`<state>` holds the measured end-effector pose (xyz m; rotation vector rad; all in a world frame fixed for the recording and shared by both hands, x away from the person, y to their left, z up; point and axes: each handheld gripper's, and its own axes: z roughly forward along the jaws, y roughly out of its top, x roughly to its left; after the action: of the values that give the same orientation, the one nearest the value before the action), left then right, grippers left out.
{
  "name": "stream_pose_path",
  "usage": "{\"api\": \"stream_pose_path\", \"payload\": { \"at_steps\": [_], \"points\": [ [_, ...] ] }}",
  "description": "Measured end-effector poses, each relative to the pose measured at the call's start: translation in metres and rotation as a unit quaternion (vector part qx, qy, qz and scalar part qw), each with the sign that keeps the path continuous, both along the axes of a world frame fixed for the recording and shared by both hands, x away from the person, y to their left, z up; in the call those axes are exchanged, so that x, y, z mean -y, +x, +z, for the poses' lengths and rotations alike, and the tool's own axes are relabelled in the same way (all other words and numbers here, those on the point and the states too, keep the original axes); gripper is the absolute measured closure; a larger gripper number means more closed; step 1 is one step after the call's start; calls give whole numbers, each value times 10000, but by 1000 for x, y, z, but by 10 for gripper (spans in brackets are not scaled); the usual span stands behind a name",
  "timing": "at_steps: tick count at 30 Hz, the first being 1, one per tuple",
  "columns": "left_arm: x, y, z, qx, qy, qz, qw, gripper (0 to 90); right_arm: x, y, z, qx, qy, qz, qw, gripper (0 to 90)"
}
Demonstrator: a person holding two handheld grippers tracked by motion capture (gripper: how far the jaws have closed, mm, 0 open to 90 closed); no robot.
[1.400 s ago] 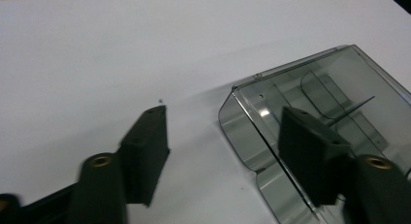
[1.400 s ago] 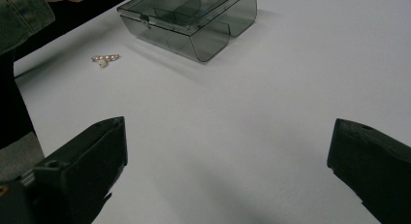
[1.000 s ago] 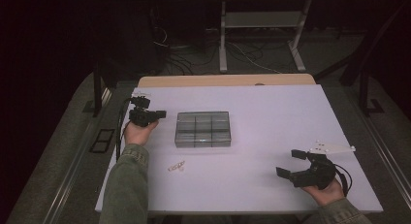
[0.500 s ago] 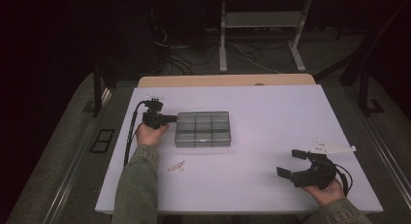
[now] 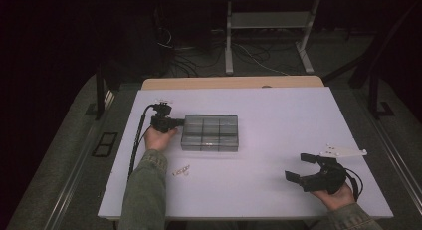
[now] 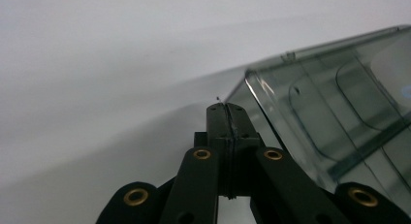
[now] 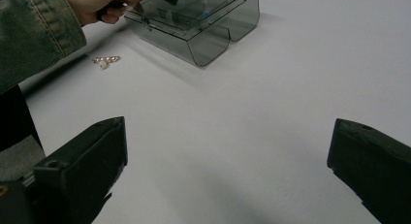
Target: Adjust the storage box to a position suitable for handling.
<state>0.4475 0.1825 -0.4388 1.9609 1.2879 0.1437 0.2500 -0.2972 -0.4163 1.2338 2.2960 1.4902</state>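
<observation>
At the middle left of the high view, the left gripper (image 5: 180,122), jaws pressed tight together with nothing between, touches the left edge of the clear box (image 5: 209,133), and a hard push could slide it away, while the right gripper (image 5: 300,168) waits wide open.

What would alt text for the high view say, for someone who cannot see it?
A person's left hand holds a black gripper, its fingers shut, at the left edge of a clear grey plastic compartment box on a white table. The right gripper rests open near the table's right front corner, and a small string of pale beads lies in front of the box.
</observation>
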Motion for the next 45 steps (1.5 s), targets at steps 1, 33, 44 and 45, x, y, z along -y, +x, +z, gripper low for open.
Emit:
{"api": "stream_pose_path", "payload": {
  "at_steps": [1,33,44,45],
  "points": [
    [2,-1,0,7,-1,-62,10000,890,0,0,0,9,-11,2,10000,4],
    [24,-32,2,56,-290,-842,9960,890,-1,2,-1,-22,-110,45,9999,5],
    [27,-43,1,-88,-337,-1243,9916,890,-1,3,-1,-17,-113,56,9999,4],
    [27,-44,0,-105,-353,-1262,9913,890,-1,3,-1,-17,-114,57,9999,5]
  ]
}}
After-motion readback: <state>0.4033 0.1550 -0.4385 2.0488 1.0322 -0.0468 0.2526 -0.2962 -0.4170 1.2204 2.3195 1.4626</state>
